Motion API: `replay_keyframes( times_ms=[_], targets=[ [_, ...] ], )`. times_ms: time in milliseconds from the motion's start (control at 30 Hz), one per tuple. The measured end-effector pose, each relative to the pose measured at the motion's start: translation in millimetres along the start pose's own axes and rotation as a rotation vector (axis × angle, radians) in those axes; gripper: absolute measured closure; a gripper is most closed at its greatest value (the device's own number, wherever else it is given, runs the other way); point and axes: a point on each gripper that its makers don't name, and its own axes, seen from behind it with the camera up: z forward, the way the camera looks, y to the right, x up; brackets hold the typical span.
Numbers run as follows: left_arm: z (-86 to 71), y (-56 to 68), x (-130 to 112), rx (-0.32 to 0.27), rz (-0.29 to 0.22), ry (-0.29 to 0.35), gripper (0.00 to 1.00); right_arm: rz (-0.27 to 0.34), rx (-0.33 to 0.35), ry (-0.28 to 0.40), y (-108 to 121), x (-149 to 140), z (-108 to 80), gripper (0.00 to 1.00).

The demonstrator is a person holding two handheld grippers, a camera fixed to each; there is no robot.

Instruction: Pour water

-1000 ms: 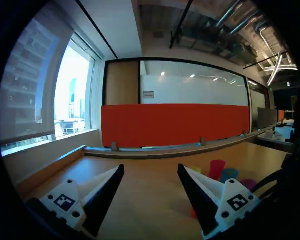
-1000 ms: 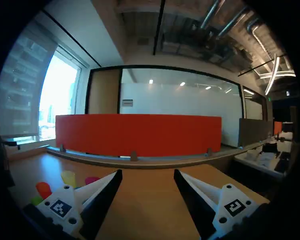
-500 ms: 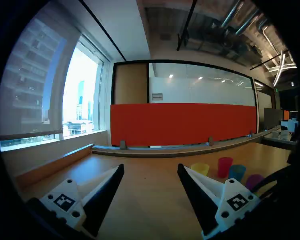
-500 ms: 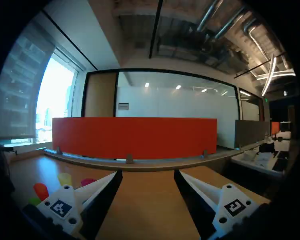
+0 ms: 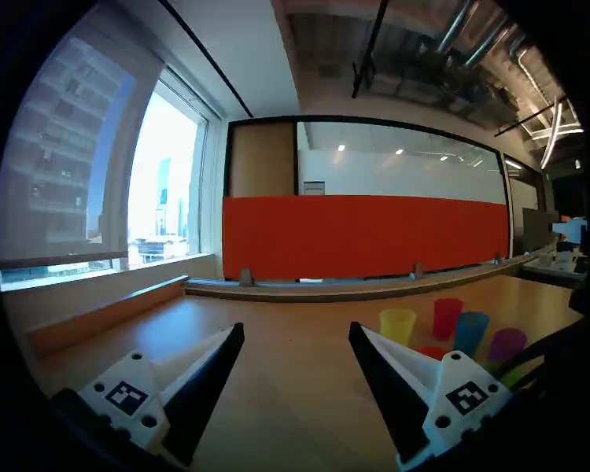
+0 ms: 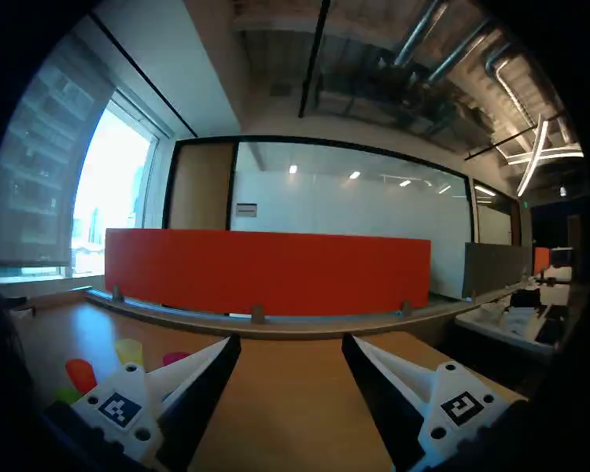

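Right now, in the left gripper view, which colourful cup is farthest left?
The yellow cup. The red cup, the blue cup and the purple cup all stand to its right.

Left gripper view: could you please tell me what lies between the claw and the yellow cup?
In that view, bare desk separates claw from yellow cup.

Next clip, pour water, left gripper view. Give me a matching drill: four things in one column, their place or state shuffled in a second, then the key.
Things:
1. yellow cup
2. purple cup
3. orange divider
4. left gripper

Places or states:
A. open, holding nothing
B. standing along the far edge of the table
C. leftmost of the cups
D. just right of the blue cup

Pairs: 1-C, 2-D, 3-B, 4-A.
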Motion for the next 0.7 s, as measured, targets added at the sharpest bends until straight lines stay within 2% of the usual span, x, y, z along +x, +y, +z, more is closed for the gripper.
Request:
replay_keyframes(
  times_ms=[367, 700],
  targets=[
    [3.1, 4.0, -15, 0.003, 0.008, -0.014, 0.01, -0.009, -0.013, -0.003, 2, 1, 2.0, 0.0],
    [5.1, 6.7, -27, -0.002, -0.01, -0.028, 0.01, -0.007, -0.022, -0.005, 6, 4, 2.9, 0.0]
  ],
)
